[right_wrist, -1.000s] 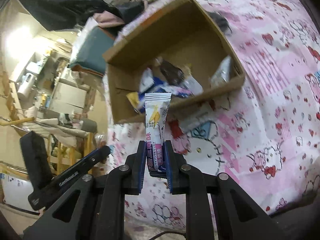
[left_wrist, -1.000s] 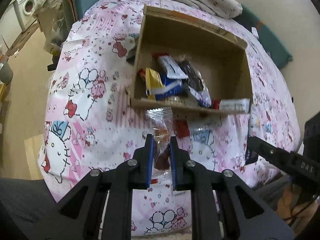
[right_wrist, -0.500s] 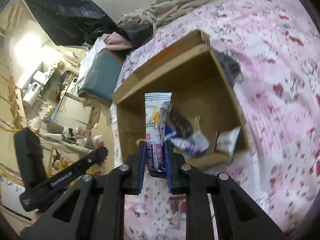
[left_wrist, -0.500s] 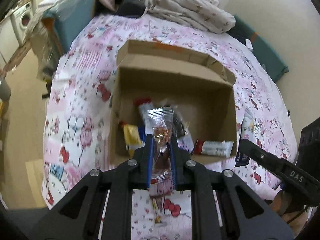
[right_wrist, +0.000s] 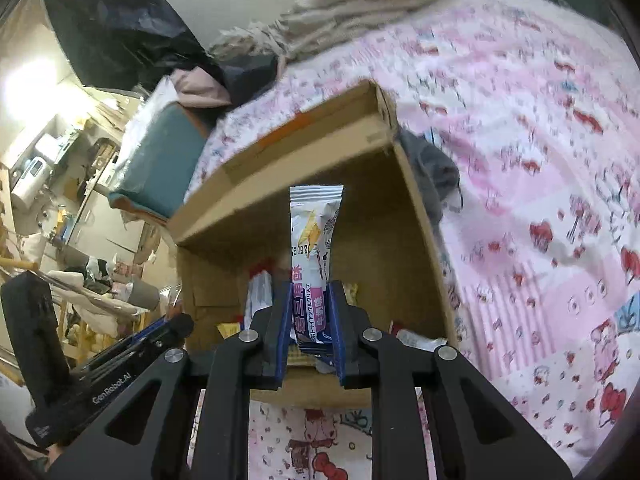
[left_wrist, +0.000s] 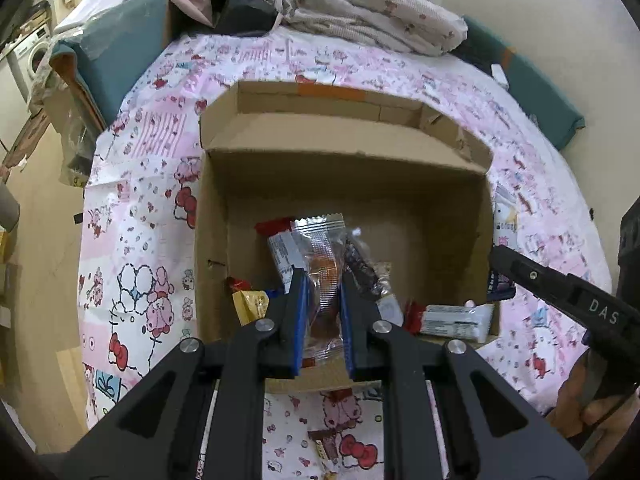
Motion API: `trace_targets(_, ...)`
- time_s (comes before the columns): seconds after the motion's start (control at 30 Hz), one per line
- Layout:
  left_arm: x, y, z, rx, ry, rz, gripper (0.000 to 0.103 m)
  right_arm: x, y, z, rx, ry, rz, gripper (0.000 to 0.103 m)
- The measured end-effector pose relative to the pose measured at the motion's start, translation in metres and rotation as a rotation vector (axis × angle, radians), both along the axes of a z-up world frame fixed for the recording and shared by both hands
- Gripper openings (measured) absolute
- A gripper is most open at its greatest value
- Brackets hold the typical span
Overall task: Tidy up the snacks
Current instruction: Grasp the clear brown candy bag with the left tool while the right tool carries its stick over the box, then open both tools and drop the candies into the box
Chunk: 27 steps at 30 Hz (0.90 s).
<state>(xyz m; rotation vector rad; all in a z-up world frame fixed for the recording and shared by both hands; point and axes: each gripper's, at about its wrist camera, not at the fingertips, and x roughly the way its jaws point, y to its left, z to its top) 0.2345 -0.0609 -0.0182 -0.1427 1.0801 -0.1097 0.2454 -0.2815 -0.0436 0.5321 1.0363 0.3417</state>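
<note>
An open cardboard box sits on a bed with a pink cartoon-print sheet. Several wrapped snacks lie in its near half. My left gripper is shut on a clear snack packet with an orange-brown filling and holds it upright over the box's near edge. My right gripper is shut on a white and pink snack packet, upright above the box's near wall. The right gripper also shows in the left wrist view, at the box's right side.
The pink sheet surrounds the box. A snack packet lies on the sheet right of the box. Crumpled bedding lies behind it. A teal box stands at the bed's far left. Room clutter fills the left.
Both grippers have moved forward with their packets, from in front of the box to over its near edge. The box now looms larger in both views.
</note>
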Motion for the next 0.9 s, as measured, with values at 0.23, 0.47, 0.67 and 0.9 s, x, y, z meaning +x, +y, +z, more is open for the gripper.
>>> trace_targets(0.23, 0.009, -0.003, -0.023, 0.045, 0.028, -0.011, 0.013, 0.006, 0.007, -0.019, -0.029, 0.025, 0.015, 0.019)
trace_targets(0.47, 0.015, -0.006, -0.032, 0.088, 0.018, -0.018, 0.013, 0.013, 0.019, -0.034, -0.031, 0.050, 0.058, 0.019)
trace_targets(0.67, 0.016, -0.009, -0.038, 0.133, 0.019, -0.030, 0.013, 0.015, 0.026, -0.035, -0.050, 0.059, 0.079, 0.019)
trace_targets(0.9, 0.016, -0.008, -0.040, 0.112, 0.031, -0.027, 0.014, 0.014, 0.028, -0.034, -0.040, 0.069, 0.082, 0.020)
